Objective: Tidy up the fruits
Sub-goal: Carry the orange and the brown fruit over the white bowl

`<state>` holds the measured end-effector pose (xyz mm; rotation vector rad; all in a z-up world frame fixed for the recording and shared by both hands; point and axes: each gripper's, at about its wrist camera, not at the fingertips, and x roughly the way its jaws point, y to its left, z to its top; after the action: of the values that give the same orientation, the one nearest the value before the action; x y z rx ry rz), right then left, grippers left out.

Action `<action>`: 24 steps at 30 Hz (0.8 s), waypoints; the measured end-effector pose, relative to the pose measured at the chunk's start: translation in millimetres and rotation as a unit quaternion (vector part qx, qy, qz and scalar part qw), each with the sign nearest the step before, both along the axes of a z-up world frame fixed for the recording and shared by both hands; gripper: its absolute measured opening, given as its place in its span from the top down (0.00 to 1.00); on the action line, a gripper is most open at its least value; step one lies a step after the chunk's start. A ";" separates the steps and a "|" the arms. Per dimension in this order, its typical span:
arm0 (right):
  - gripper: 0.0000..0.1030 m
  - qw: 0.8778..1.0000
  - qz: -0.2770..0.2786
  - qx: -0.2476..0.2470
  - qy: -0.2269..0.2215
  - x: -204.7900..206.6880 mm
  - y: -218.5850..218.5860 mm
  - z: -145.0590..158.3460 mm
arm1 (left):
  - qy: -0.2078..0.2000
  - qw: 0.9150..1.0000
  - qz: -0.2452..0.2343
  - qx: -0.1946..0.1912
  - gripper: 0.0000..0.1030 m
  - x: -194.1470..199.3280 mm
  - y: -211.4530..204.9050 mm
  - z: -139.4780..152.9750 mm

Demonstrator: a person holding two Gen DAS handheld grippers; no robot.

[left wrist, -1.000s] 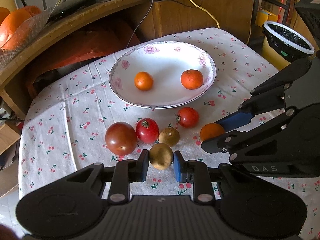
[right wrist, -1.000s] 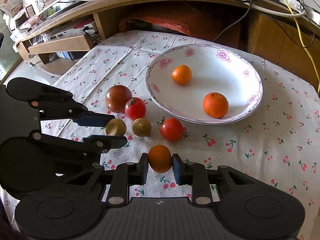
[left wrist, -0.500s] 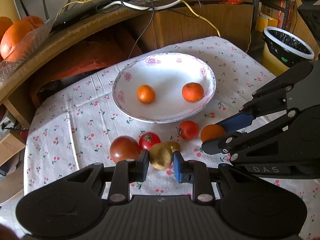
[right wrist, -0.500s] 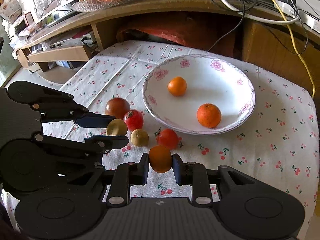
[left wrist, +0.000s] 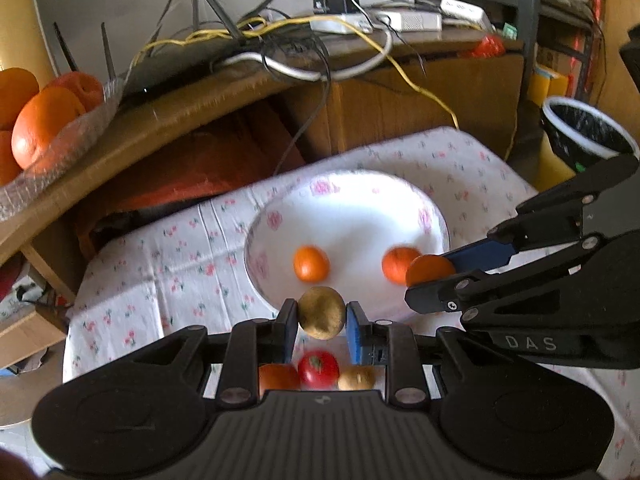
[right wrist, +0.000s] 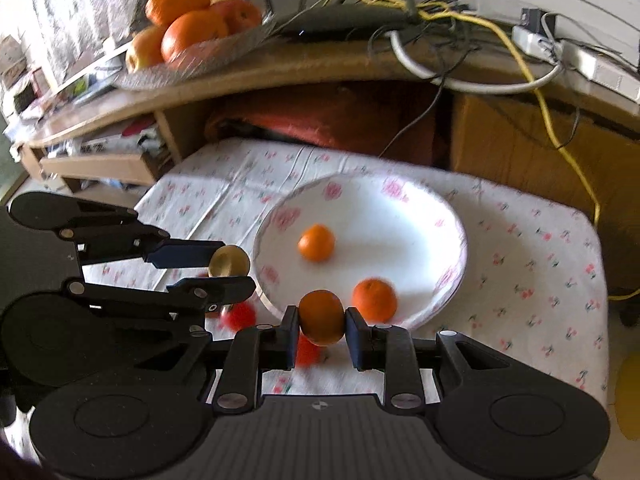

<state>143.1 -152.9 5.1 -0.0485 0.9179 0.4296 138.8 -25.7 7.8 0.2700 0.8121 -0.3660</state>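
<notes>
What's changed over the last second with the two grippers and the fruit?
Both grippers have lifted clear of the cloth and moved toward the plate. The left gripper keeps its brown fruit, the right gripper its orange; nothing was released or newly grasped. Unchanged: two oranges lie on the plate, and the tomatoes and a second brown fruit lie on the cloth.

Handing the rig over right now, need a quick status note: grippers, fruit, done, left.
Left gripper: shut on a brown fruit, lifted near the plate's front rim.
Right gripper: shut on an orange, also raised at the rim.
Done: two oranges lie in the plate.
Left: set both held fruits in the plate, then fetch the tomatoes and the second brown fruit from the cloth.
</notes>
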 end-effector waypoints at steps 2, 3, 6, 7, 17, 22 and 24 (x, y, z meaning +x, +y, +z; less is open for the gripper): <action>0.78 1.000 -0.011 0.004 -0.004 7.7 -3.3 1.7 | -0.003 1.000 0.006 -0.006 0.67 7.7 -1.9 1.7; 0.78 1.000 -0.015 0.005 -0.004 11.1 -4.9 1.9 | -0.003 1.000 0.008 -0.009 0.67 11.8 -2.8 1.8; 0.78 1.000 -0.025 0.006 -0.005 19.5 -10.0 -0.5 | -0.001 1.000 0.017 -0.016 0.67 22.8 -5.7 -0.6; 0.78 1.000 -0.027 0.005 -0.006 22.8 -10.8 -1.8 | 0.001 1.000 0.019 -0.017 0.68 26.1 -7.0 -1.9; 0.78 0.999 -0.031 0.002 -0.010 48.4 -15.8 -7.6 | 0.008 0.999 0.041 -0.032 0.68 53.6 -11.0 -11.3; 0.78 1.000 -0.029 0.002 -0.008 60.8 -17.1 -10.8 | 0.008 0.999 0.042 -0.033 0.68 64.8 -11.9 -15.4; 0.78 1.000 -0.030 0.001 -0.005 64.5 -17.8 -13.2 | 0.008 0.999 0.040 -0.029 0.68 68.6 -13.2 -17.8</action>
<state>207.6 -170.7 -8.1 -0.0218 0.9061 0.3745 207.4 -38.9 -10.0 0.1790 0.8244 -0.3163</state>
